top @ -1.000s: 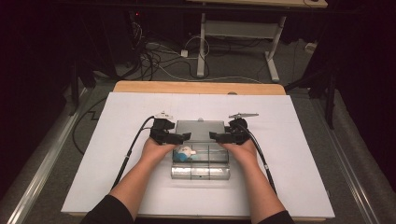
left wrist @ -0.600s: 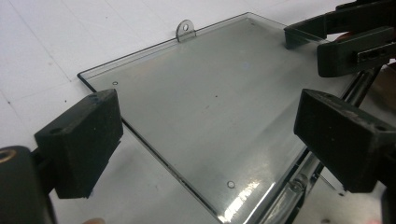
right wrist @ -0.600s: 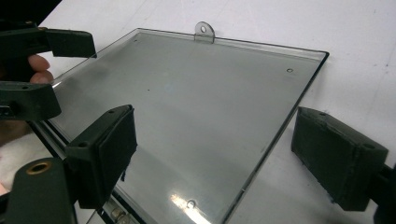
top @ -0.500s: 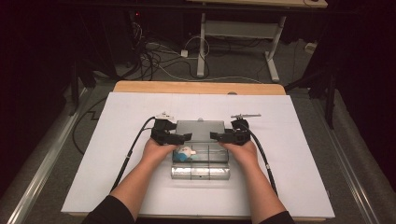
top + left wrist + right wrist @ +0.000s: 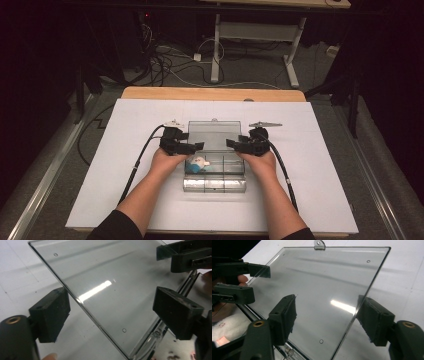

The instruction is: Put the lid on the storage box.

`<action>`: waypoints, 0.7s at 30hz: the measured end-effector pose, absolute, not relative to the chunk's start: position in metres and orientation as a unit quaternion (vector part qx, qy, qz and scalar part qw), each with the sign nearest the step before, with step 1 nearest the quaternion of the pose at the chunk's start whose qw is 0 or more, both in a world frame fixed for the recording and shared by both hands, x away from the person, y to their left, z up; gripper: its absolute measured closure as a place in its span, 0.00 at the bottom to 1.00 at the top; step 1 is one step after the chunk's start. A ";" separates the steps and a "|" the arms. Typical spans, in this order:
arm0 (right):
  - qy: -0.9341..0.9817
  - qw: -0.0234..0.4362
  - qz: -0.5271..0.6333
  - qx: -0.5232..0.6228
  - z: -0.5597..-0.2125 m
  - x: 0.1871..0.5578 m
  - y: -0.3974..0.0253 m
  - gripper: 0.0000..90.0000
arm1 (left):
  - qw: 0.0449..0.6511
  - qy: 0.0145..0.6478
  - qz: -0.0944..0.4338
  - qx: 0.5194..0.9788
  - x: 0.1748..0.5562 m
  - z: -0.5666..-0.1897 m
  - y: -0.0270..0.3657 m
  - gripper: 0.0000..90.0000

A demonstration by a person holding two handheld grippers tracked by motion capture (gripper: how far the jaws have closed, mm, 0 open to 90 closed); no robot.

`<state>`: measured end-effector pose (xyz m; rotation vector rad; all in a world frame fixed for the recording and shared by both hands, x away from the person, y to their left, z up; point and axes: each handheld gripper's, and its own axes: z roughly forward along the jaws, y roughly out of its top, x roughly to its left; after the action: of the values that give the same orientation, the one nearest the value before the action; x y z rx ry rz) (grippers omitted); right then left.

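Clear plastic box [image 5: 214, 172] sat mid-surface [image 5: 325, 165] with its hinged lid [image 5: 214, 135] swung open and lying back, away from the person. Left gripper [image 5: 199, 146] and right gripper [image 5: 230, 144] each straddled a side edge of that lid, fingers [image 5: 51, 311] spread wide and gripping nothing. A small white-and-blue item [image 5: 196, 163] lay in one compartment. Opening looked done; judging by this, closing or emptying the box remained.

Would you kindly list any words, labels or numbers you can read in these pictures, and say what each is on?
None can be read: the clear box lid, the box and both grippers carry no legible text.
A small pink patch on the white item is too blurred to read.
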<state>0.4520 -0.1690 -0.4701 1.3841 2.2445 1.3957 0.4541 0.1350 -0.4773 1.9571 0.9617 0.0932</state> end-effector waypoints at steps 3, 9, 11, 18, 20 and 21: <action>0.751 0.092 0.467 0.459 -0.467 0.450 -0.169 0.44 | 0.464 0.386 0.038 0.796 0.452 -0.475 0.135 0.22; 0.751 0.116 0.468 0.451 -0.461 0.444 -0.170 0.51 | 0.469 0.374 0.045 0.799 0.449 -0.472 0.138 0.32; 0.751 0.126 0.471 0.445 -0.459 0.442 -0.171 0.55 | 0.472 0.373 0.049 0.798 0.447 -0.471 0.139 0.36; 0.752 0.154 0.472 0.434 -0.453 0.434 -0.175 0.65 | 0.487 0.369 0.061 0.789 0.441 -0.469 0.144 0.47; 0.752 0.161 0.472 0.430 -0.451 0.432 -0.177 0.68 | 0.490 0.366 0.065 0.788 0.439 -0.468 0.145 0.51; 0.754 0.164 0.472 0.427 -0.450 0.431 -0.177 0.69 | 0.491 0.363 0.069 0.789 0.438 -0.467 0.146 0.52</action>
<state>0.4314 -0.1772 -0.4504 1.2174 2.1487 1.3452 0.4380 0.1462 -0.4674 1.9165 0.8813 0.1673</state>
